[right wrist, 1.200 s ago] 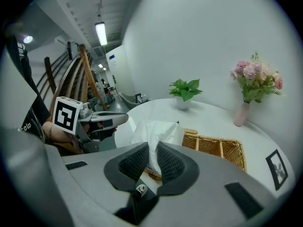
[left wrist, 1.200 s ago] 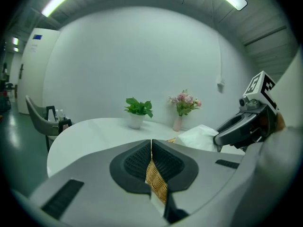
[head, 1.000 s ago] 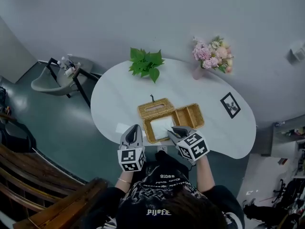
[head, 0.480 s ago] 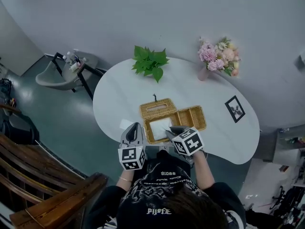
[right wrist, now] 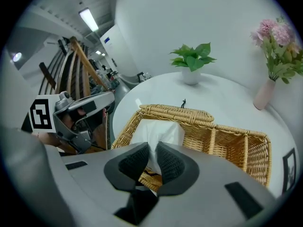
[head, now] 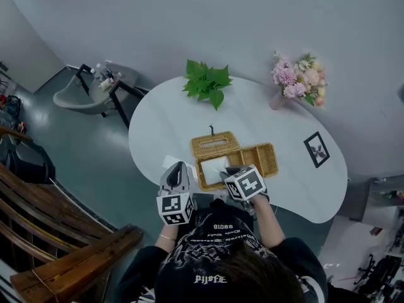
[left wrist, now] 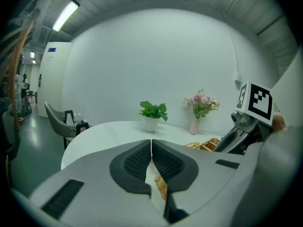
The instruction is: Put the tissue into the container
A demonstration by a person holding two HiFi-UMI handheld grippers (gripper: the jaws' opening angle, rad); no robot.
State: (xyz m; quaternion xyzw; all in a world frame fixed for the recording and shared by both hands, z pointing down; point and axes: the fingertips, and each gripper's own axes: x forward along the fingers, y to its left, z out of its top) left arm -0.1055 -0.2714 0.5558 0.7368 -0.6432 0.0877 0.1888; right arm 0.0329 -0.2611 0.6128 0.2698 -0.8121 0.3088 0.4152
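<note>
A wicker container [head: 265,158] stands near the front edge of the white table [head: 164,118]. A white tissue [head: 213,167] fills its left compartment. The wicker lid [head: 214,144] leans at the back of that compartment. My right gripper [head: 228,172] is over that compartment's front rim. In the right gripper view the tissue [right wrist: 158,130] rises from the container [right wrist: 236,132] and runs down between the pads of my right gripper [right wrist: 152,151], which is shut on it. My left gripper [head: 177,169] hovers just left of the container. In the left gripper view my left gripper [left wrist: 151,148] is shut.
A potted green plant [head: 207,84] and a vase of pink flowers [head: 297,81] stand at the table's far side. A small framed picture [head: 317,149] lies at the right. A grey chair [head: 82,96] stands left of the table, and a wooden bench [head: 57,245] at lower left.
My right gripper has moved a little left and forward over the container's left compartment. The left gripper holds its place. The head camera has shifted slightly.
</note>
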